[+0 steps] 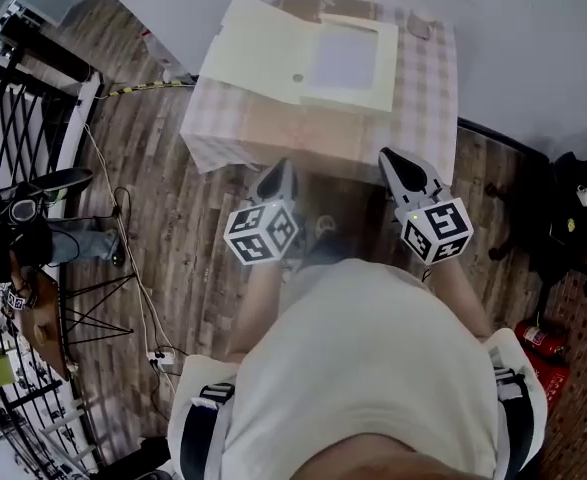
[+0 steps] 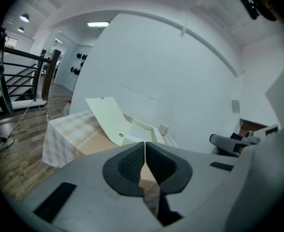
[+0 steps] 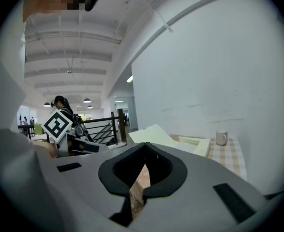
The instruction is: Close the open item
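Observation:
A cream box (image 1: 348, 63) lies open on the checkered table (image 1: 428, 98), its lid (image 1: 258, 53) folded out to the left. The left gripper view shows the lid (image 2: 110, 117) slanting up beside the tray (image 2: 144, 129). In the right gripper view the box (image 3: 195, 144) lies ahead, right of centre. Both grippers hang in front of the table's near edge, short of the box and close to the person's body. My left gripper (image 1: 278, 180) (image 2: 145, 143) is shut with its pads together and nothing between them. My right gripper (image 1: 398, 163) (image 3: 144, 145) is also shut and empty.
A small white cup (image 3: 221, 137) stands at the table's far right, by the white wall. A black railing (image 1: 23, 118) and floor cables (image 1: 133, 268) are on the left. A red fire extinguisher (image 1: 541, 340) and dark furniture (image 1: 573, 208) are on the right.

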